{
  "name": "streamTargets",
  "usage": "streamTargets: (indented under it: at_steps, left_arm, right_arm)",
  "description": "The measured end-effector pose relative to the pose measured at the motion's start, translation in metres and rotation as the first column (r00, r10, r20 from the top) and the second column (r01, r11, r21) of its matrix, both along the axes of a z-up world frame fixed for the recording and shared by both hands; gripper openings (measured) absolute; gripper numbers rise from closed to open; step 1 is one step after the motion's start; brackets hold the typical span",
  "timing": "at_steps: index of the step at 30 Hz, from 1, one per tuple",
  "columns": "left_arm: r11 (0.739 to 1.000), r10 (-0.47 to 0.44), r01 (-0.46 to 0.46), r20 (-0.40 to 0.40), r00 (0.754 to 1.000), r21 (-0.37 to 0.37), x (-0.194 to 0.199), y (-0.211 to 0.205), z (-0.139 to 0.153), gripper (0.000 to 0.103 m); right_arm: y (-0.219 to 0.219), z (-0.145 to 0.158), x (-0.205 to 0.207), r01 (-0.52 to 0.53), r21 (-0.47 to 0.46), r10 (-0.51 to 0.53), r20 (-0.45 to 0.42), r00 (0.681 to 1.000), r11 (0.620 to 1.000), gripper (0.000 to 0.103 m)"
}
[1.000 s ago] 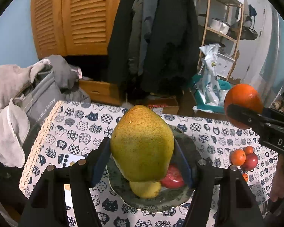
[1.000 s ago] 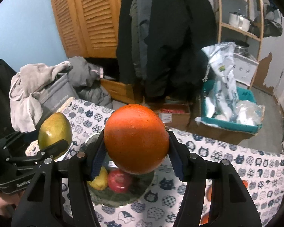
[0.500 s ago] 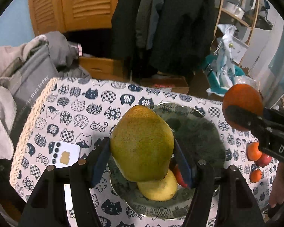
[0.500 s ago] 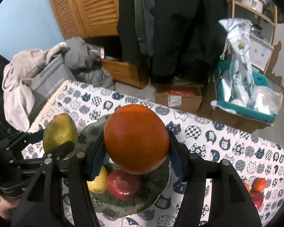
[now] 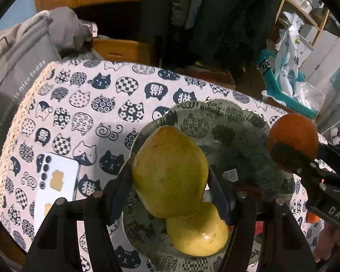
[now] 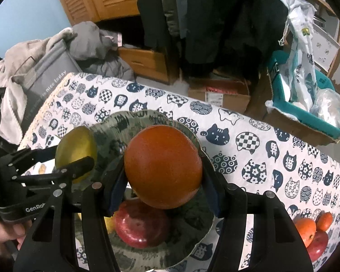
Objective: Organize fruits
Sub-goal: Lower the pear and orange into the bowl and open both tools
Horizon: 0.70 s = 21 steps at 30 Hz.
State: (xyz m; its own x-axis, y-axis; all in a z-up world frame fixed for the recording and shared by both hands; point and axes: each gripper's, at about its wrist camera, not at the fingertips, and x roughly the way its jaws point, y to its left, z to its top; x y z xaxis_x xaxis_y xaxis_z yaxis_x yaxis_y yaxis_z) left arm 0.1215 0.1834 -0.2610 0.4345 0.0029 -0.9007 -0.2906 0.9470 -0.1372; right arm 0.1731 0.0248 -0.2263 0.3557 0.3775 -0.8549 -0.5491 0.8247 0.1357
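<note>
My left gripper [image 5: 170,181] is shut on a yellow-green pear [image 5: 170,172], held just above the dark green patterned plate [image 5: 233,124]. A yellow lemon-like fruit [image 5: 197,231] lies on the plate under it. My right gripper [image 6: 163,181] is shut on a large orange [image 6: 163,165] over the same plate [image 6: 124,122], with a red apple [image 6: 140,226] on the plate below. The orange [image 5: 293,140] shows at the right of the left wrist view; the pear [image 6: 76,151] shows at the left of the right wrist view.
A white phone [image 5: 56,181] lies on the cat-print tablecloth [image 5: 90,104] left of the plate. Small oranges and a red fruit [image 6: 312,231] sit at the table's right. Past the far edge are a grey bag [image 6: 47,77], cardboard boxes [image 6: 222,93] and a teal bin [image 6: 306,104].
Both grippers have come down toward the plate with their fruits still held. The plate and tablecloth now fill more of each view.
</note>
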Motion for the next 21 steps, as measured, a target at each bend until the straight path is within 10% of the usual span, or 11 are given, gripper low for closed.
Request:
streamTargets:
  at_steps: [21]
  left_arm:
    - [1.000, -0.020, 0.019, -0.095, 0.995, -0.012, 0.017, -0.003, -0.033, 0.068]
  right_arm:
    - [-0.001, -0.021, 0.009, 0.014, -0.014, -0.015, -0.044, 0.999, 1.000, 0.060]
